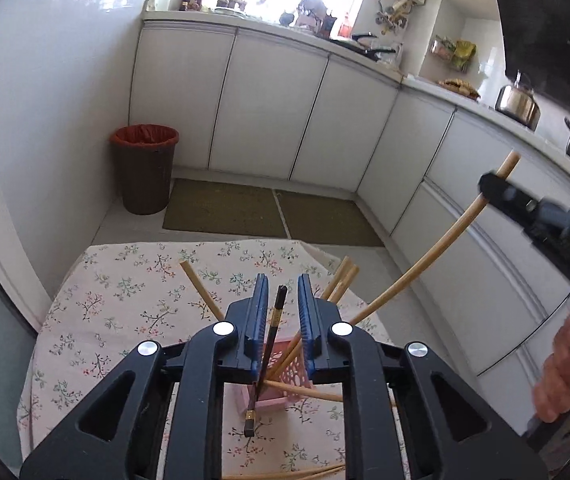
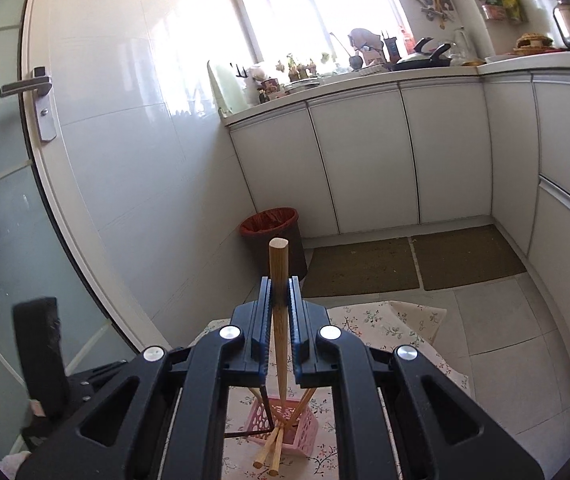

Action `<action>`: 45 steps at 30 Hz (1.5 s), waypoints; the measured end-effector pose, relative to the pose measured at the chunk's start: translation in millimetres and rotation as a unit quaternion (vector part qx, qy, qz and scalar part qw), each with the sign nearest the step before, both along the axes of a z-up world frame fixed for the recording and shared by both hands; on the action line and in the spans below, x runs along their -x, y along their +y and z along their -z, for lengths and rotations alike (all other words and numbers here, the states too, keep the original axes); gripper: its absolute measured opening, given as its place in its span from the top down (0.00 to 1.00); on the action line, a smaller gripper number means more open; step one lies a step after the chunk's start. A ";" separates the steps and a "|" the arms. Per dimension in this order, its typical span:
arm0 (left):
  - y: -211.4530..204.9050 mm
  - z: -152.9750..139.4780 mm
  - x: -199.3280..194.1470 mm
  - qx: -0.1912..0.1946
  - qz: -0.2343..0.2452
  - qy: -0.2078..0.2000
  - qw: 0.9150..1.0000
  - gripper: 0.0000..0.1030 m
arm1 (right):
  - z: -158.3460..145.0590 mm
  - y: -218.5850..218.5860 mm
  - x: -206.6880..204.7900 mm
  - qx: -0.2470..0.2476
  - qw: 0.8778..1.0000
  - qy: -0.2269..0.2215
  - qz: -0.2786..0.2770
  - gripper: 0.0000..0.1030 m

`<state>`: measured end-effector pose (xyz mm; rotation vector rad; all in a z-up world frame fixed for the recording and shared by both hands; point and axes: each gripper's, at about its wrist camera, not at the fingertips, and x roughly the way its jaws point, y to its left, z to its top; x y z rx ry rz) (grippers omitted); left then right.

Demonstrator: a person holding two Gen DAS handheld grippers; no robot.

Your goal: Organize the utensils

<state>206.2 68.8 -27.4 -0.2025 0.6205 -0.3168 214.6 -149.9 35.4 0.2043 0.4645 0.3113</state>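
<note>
My right gripper (image 2: pixel 279 292) is shut on a light wooden chopstick (image 2: pixel 278 280), held upright with its lower end in the pink perforated holder (image 2: pixel 285 426) below. That gripper (image 1: pixel 497 186) and its chopstick (image 1: pixel 437 248) also show at the right of the left wrist view. My left gripper (image 1: pixel 281 292) is open, its jaws on either side of a dark chopstick (image 1: pixel 273 328) that leans out of the pink holder (image 1: pixel 281 384) without touching the pads. Several more wooden chopsticks (image 1: pixel 341 278) stand in the holder.
The holder stands on a small table with a floral cloth (image 1: pixel 125 292). Wooden chopsticks (image 1: pixel 305 472) lie on the cloth near the front edge. A brown bin (image 1: pixel 145 168), floor mats (image 1: pixel 225 208) and white cabinets (image 1: pixel 277 104) lie beyond.
</note>
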 end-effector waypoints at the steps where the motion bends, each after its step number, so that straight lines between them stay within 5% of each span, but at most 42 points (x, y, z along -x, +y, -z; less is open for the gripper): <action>1: 9.6 -8.9 8.0 0.018 -0.009 -0.011 1.000 0.81 | 1.4 2.0 -0.6 0.002 1.000 -0.001 -0.004 0.92; 8: 53.8 -46.9 36.7 0.084 -0.044 -0.060 0.994 0.68 | 8.2 26.1 -4.0 0.051 0.998 -0.016 -0.026 0.92; 17: 72.3 -25.2 34.5 0.064 -0.072 -0.026 0.995 0.64 | 73.8 53.5 -8.9 0.094 0.992 0.033 -0.080 0.91; 19: 78.9 -21.3 37.6 0.062 -0.087 -0.015 0.994 0.53 | 61.3 44.8 -0.9 0.081 0.994 0.019 -0.067 0.88; 20: 83.1 -16.8 40.1 0.061 -0.099 -0.004 0.993 0.44 | 50.6 40.6 4.0 0.079 0.995 0.009 -0.062 0.79; 22: 90.3 -4.4 44.0 0.060 -0.119 0.025 0.991 0.41 | 25.1 38.1 15.4 0.090 0.994 -0.017 -0.054 0.64; 25: 100.4 21.6 49.4 0.049 -0.148 0.093 0.983 0.41 | -6.2 46.2 44.9 0.124 0.988 -0.058 -0.069 0.63; 28: 114.9 45.9 55.2 0.068 -0.157 0.160 0.972 0.41 | -17.1 69.2 83.2 0.175 0.975 -0.075 -0.118 0.56; 29: 119.5 52.2 58.4 0.077 -0.158 0.178 0.968 0.41 | -14.5 81.8 92.1 0.196 0.968 -0.068 -0.139 0.47; 32: 130.1 62.2 73.6 0.085 -0.171 0.198 0.961 0.41 | 17.9 126.3 115.1 0.292 0.938 -0.032 -0.185 0.42; 34: 139.4 61.3 82.8 0.087 -0.186 0.198 0.959 0.39 | 55.9 154.7 117.0 0.337 0.915 0.033 -0.219 0.42; 41: 171.6 49.3 119.5 0.107 -0.215 0.168 0.956 0.21 | 154.4 206.1 106.7 0.382 0.857 0.188 -0.289 0.42; 45: 185.8 63.2 121.5 0.128 -0.215 0.191 0.949 0.21 | 188.8 229.0 84.0 0.386 0.832 0.257 -0.305 0.37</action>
